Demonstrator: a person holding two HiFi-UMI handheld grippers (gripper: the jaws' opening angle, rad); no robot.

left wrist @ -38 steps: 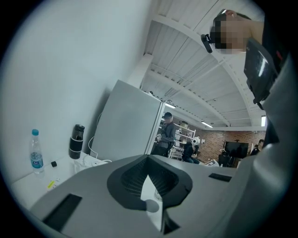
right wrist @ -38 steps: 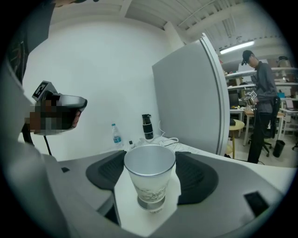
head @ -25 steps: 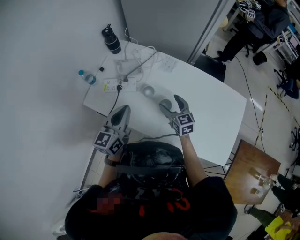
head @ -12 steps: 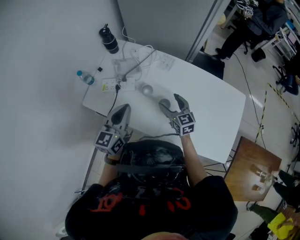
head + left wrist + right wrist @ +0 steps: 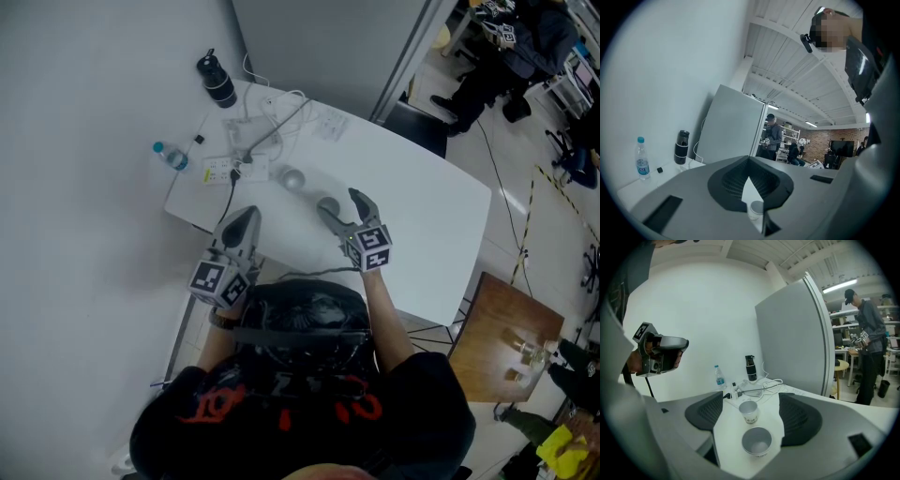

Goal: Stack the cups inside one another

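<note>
Right gripper (image 5: pixel 751 401) gapes, its ribbed dark pads either side of the near cup (image 5: pixel 757 441), which is untouched and silvery inside. Far cup (image 5: pixel 748 411), printed paper, stands just beyond the near cup. Left gripper (image 5: pixel 749 178), left of the near cup, has its tips together and holds nothing; its view shows only one cup, through a sliver.

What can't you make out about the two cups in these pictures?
Left gripper view: the left gripper hides all but a sliver of one cup; the other is fully hidden.
Right gripper view: print on the far cup is too small to read.
</note>
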